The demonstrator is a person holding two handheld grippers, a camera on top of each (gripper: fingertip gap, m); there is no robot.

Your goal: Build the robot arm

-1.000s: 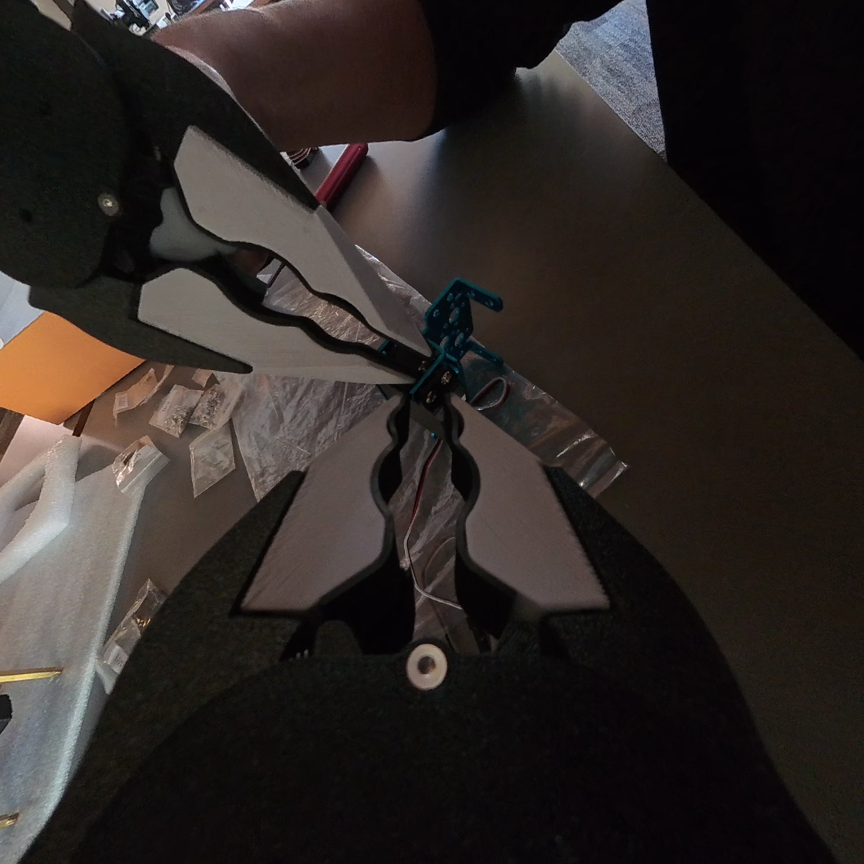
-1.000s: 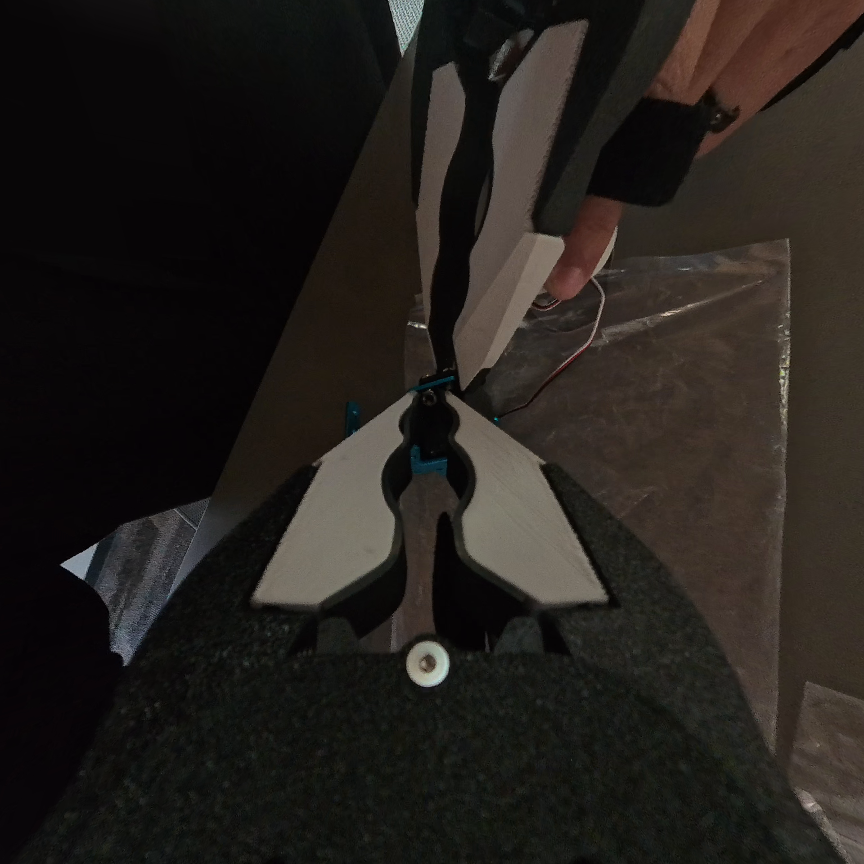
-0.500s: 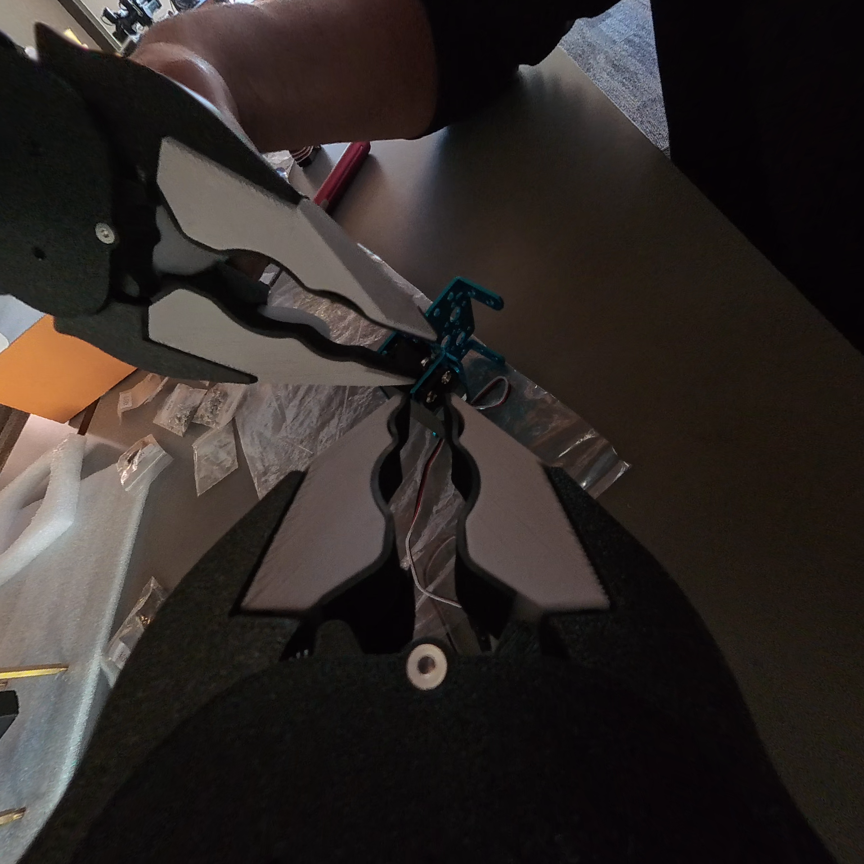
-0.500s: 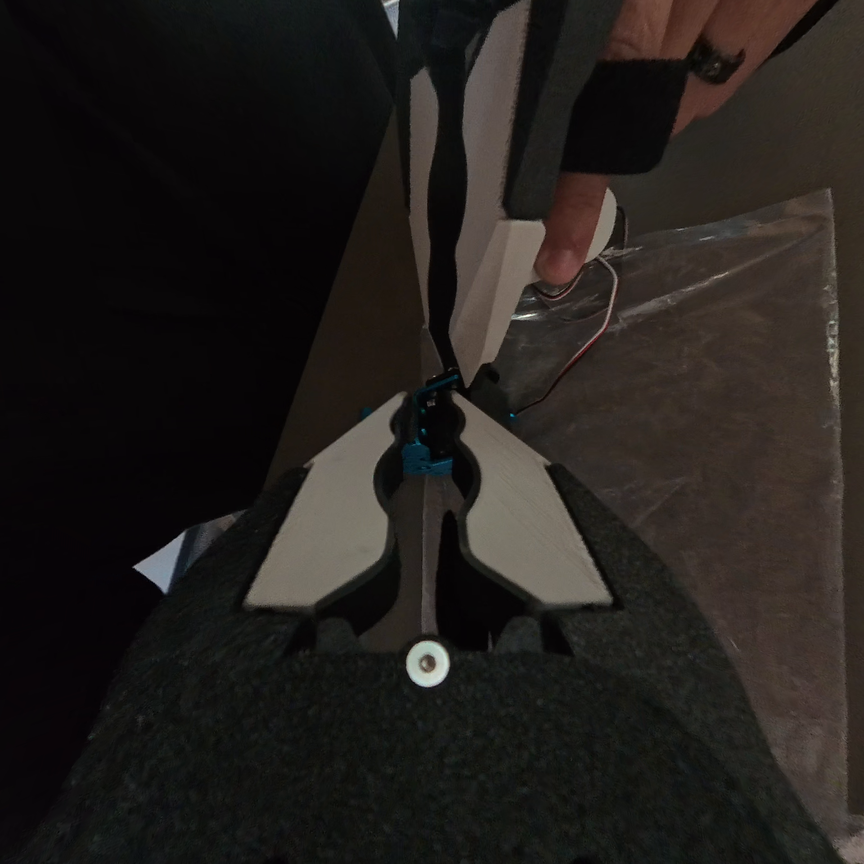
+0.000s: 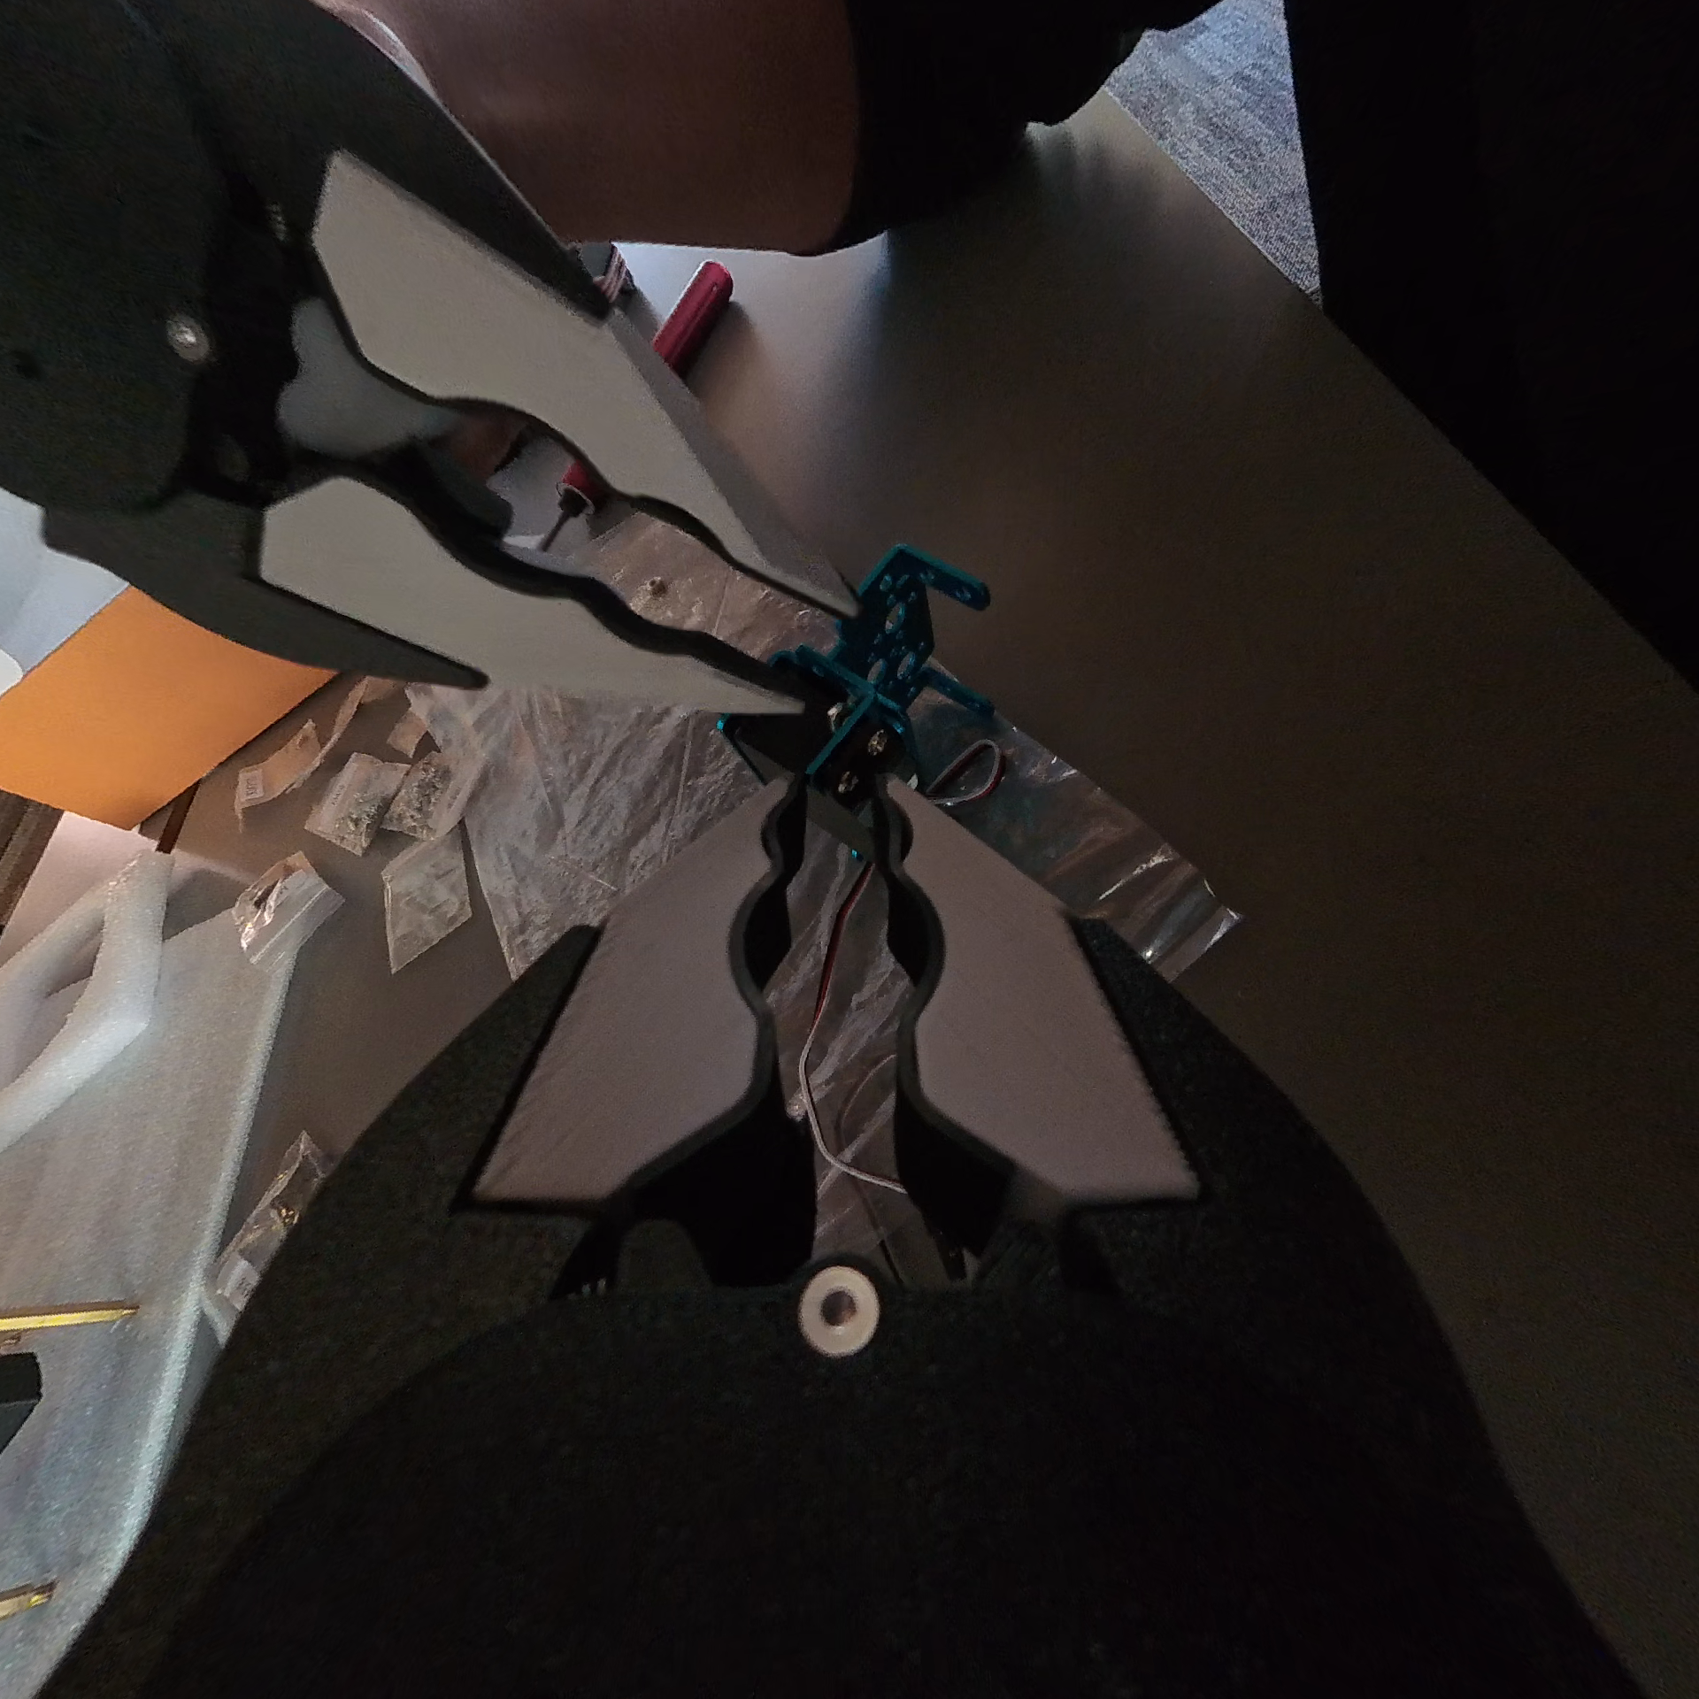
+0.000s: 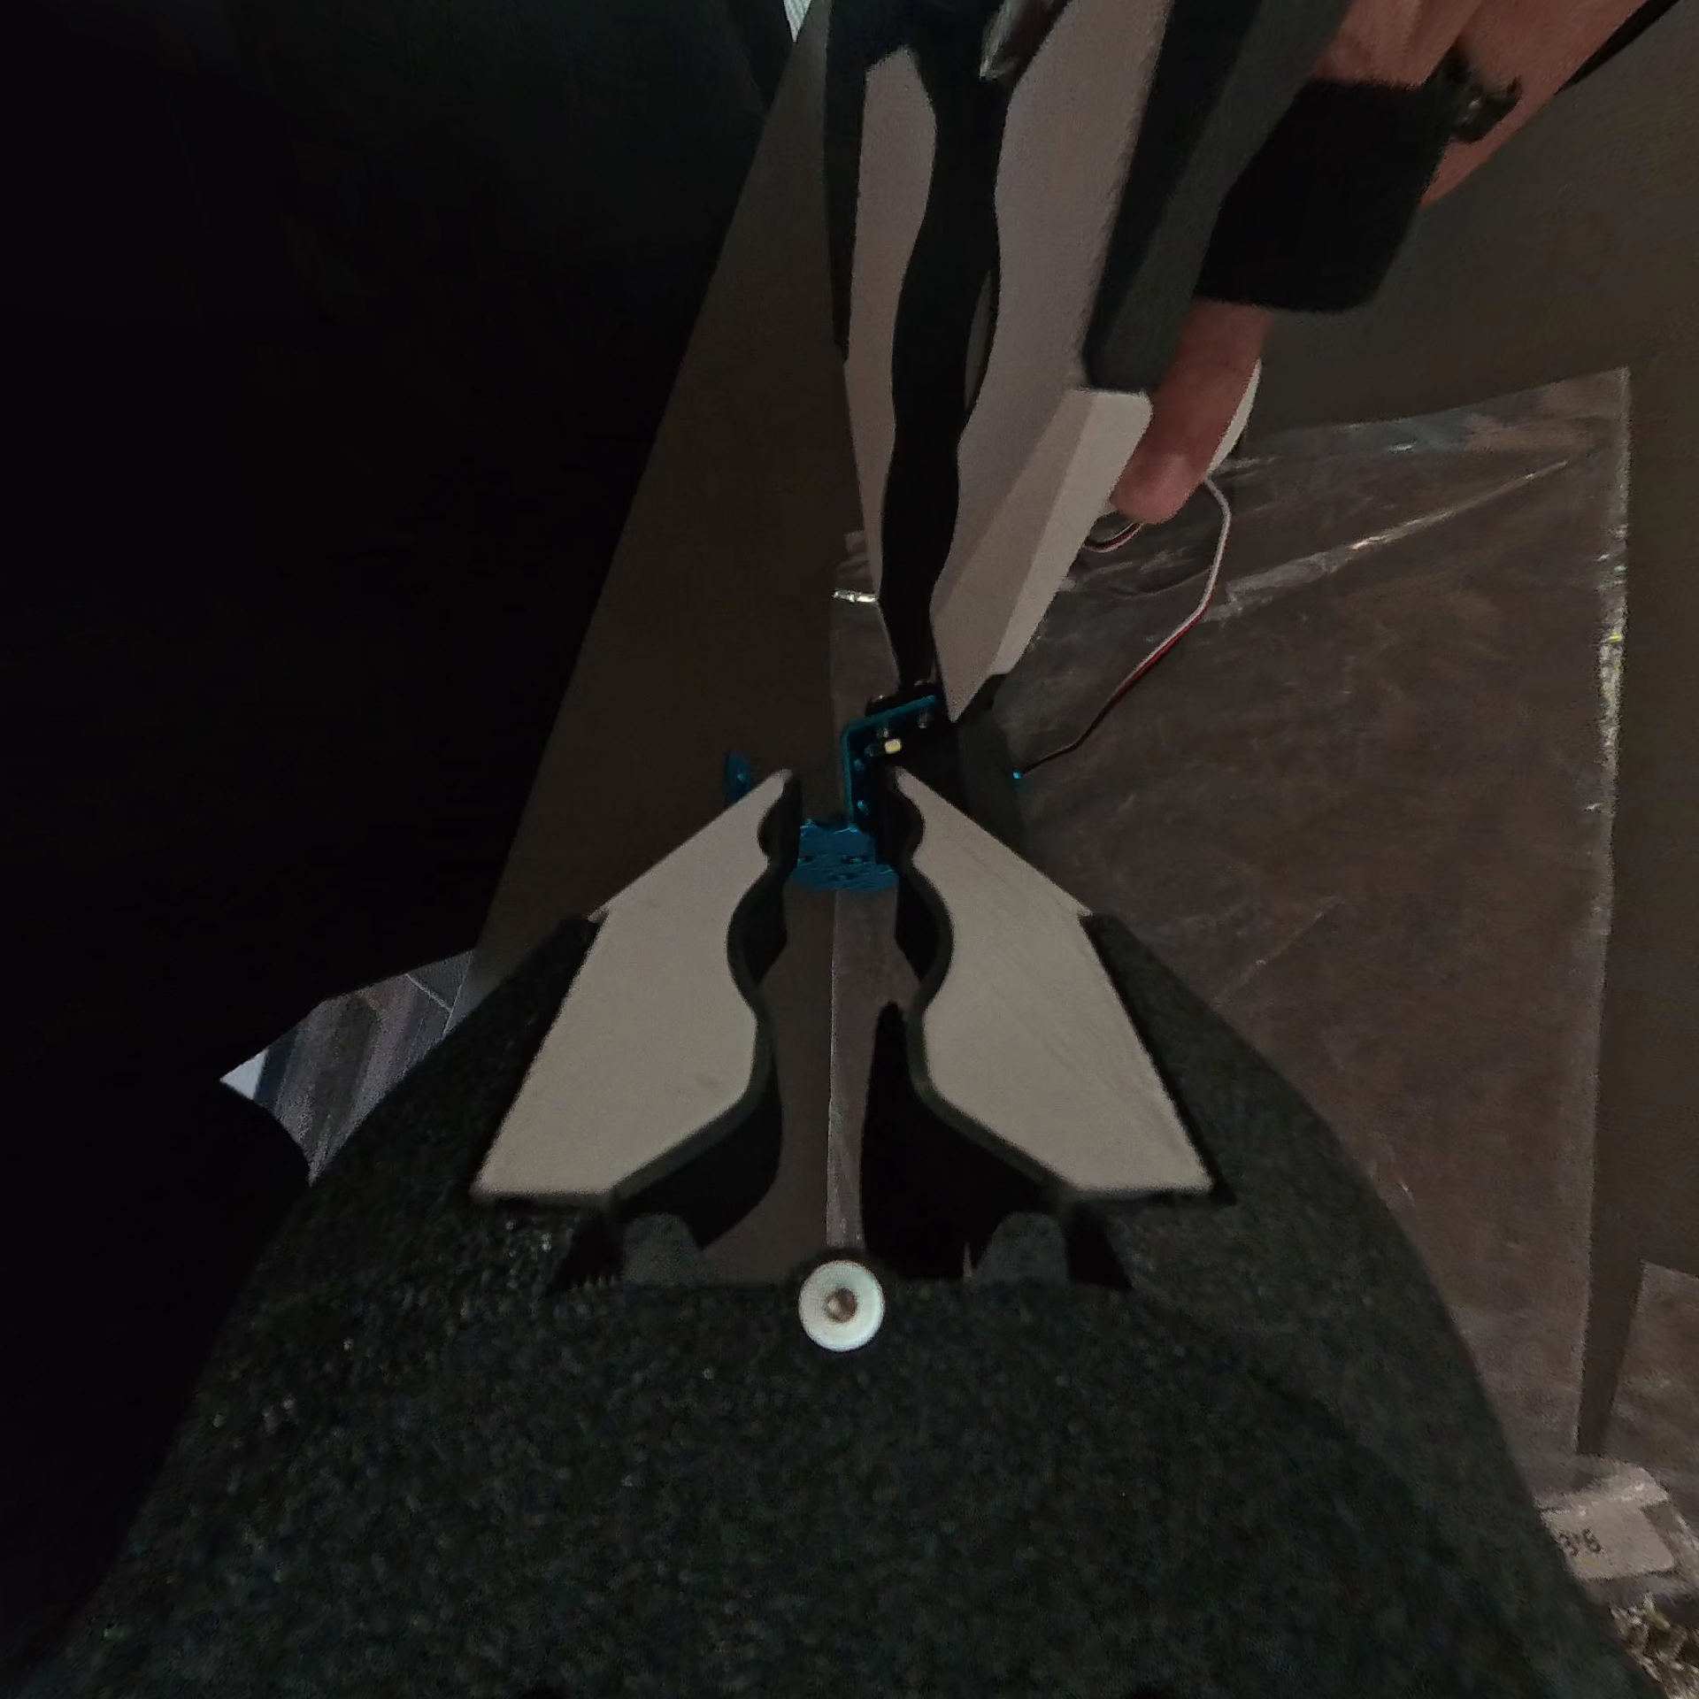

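Observation:
A blue metal bracket [image 5: 896, 634] is fixed to a small black servo [image 5: 850, 768] with red and white wires [image 5: 818, 1039]. My left gripper [image 5: 841, 795] is shut on the servo body and holds it above a clear plastic bag [image 5: 1094, 846]. My right gripper [image 5: 823, 662] comes in from the upper left, its jaws closed on the bracket. In the right wrist view my right gripper [image 6: 841, 795] has the bracket [image 6: 841, 860] between its tips. My left gripper [image 6: 929, 699] reaches down from above onto the servo, with a person's hand [image 6: 1186, 432] behind it.
The brown table [image 5: 1241, 644] ends at the right, with grey carpet [image 5: 1214, 119] beyond. A red-handled screwdriver [image 5: 694, 308] lies at the back. Small bags of screws [image 5: 368, 800], white foam [image 5: 83, 993] and an orange sheet [image 5: 138, 726] lie to the left. Only a small space, under 4 cm, lies between the two pairs of fingers.
The right gripper's jaws have spread a little, and the bracket now sits deeper between them. The right gripper has come closer. The left gripper keeps its hold.

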